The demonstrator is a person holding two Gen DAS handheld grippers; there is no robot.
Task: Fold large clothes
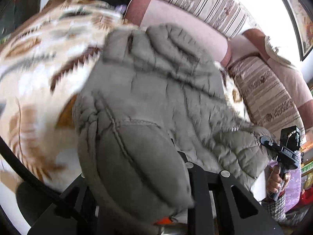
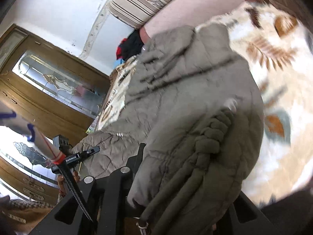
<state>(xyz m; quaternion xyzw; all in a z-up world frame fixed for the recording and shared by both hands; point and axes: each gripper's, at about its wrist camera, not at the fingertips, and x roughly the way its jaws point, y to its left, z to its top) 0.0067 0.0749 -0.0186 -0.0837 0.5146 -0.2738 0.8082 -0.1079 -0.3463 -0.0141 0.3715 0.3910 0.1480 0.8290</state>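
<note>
Grey quilted jacket (image 1: 156,90) hangs clamped in both tongs, left (image 1: 176,211) and right (image 2: 148,215), above the patterned blanket (image 1: 39,62); slippery padding could slide free, spoiling the fold.

I am in a lived-in room of a home, a bedroom or sitting room. Under me lies a cream fleece blanket printed with brown and grey leaves (image 1: 39,62), spread over a soft surface. Behind it stand cushions with beige and brown stripes (image 1: 205,2) and plain pink padded bolsters (image 1: 185,31), like a sofa back. A heap of black, red and blue clothes (image 2: 130,45) sits in the corner. To one side is a big brown wooden wardrobe with etched floral mirror doors (image 2: 58,82), and a framed picture (image 1: 301,19) hangs on the white wall.
</note>
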